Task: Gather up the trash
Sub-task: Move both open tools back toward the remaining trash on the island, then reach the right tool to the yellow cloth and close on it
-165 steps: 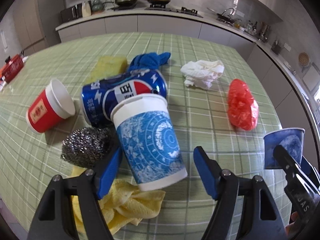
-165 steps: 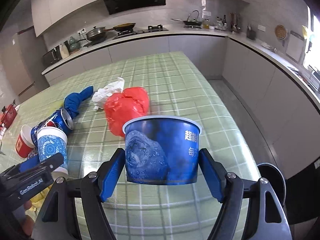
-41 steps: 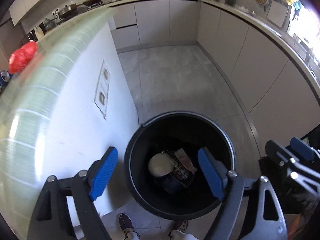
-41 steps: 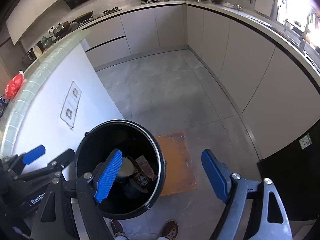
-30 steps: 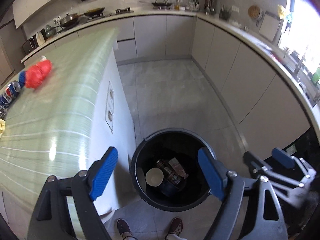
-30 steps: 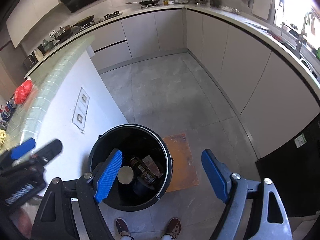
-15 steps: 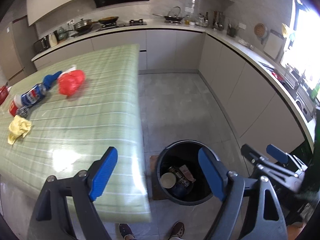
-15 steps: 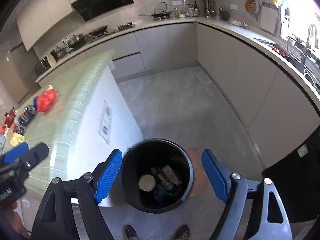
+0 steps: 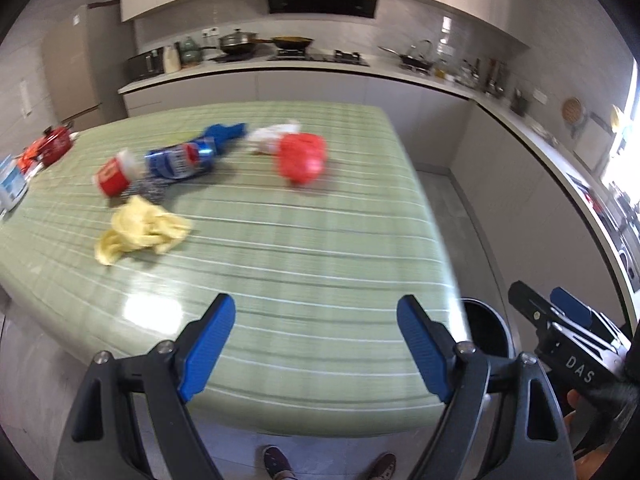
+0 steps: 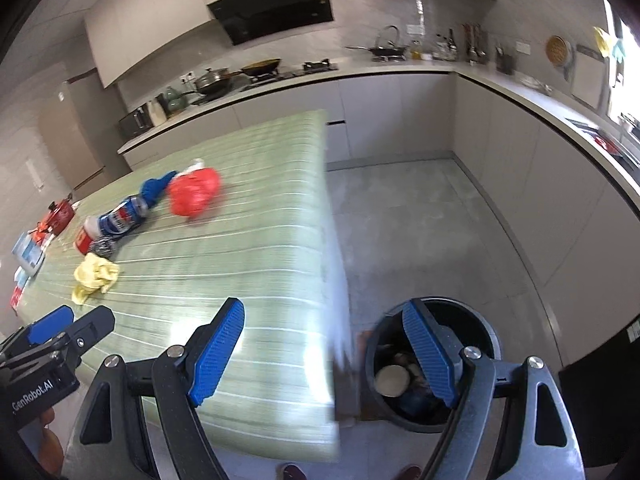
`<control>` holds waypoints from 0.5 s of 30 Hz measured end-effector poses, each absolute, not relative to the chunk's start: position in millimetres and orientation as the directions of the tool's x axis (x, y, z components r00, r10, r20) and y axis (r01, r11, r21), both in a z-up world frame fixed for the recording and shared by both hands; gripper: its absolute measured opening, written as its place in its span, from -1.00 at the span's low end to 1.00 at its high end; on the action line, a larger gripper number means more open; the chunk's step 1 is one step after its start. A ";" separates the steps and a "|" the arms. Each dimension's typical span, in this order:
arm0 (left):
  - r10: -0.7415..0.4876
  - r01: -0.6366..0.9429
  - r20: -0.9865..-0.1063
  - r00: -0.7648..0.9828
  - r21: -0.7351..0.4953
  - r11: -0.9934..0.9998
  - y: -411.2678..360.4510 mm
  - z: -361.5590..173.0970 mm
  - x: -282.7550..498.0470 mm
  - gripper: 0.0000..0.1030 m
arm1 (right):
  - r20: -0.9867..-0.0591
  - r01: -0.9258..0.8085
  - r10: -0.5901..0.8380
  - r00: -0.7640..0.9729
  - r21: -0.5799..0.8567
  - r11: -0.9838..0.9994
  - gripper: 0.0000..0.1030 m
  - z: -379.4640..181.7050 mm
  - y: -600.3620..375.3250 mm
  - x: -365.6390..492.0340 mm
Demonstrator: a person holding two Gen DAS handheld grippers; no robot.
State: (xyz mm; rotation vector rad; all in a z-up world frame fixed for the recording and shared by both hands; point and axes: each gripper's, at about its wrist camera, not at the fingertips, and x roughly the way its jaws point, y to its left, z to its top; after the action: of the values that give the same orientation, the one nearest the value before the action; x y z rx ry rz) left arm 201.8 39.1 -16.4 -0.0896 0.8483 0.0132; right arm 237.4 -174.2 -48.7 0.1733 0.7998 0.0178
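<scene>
Kitchen with grey cabinets, stove and pots along the far wall; green-checked table (image 9: pixel 304 264) in the middle. Both views blurred by motion.

Left gripper (image 9: pixel 316 350) over the near table edge, jaws spread, nothing between them. Right gripper (image 10: pixel 336 354) likewise spread and empty, straddling the table corner and the black bin (image 10: pixel 486 334) on the floor just beside it.

Progress: bin already holds trash, a pale cup bottom and darker items visible inside. Left on the table: red plastic bag (image 9: pixel 302 156), white crumpled tissue (image 9: pixel 268 138) just behind it, blue can (image 9: pixel 182 160) lying down, red cup (image 9: pixel 114 172) tipped beside it, steel scourer partly hidden under them, blue cloth (image 9: pixel 224 132), yellow cloth (image 9: pixel 140 230). Which of the cloths count as trash I cannot tell. Judged roughly a third done.

Change from five seconds back: each gripper then had a blue paper cup between its jaws; both cups are gone from the table. A second ago both views looked down into the bin; now they face the table again.
</scene>
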 end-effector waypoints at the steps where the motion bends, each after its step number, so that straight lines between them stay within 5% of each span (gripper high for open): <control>1: -0.013 -0.063 -0.751 0.660 -0.073 0.995 55.9 -17.6 202.5 0.64 | -0.711 0.045 0.087 0.698 0.165 0.985 0.62 -49.2 -162.5 237.8; 15: 0.110 -0.275 -0.775 0.623 -0.084 0.958 174.3 -36.8 210.3 0.64 | -0.718 -0.107 0.182 0.672 0.149 0.983 0.62 -50.7 -40.0 271.4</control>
State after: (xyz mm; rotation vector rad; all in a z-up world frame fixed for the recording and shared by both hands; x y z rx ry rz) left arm 210.3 174.3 -36.8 -0.2025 0.8721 0.2228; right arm 271.4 -40.0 -50.7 0.0969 0.8187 0.1631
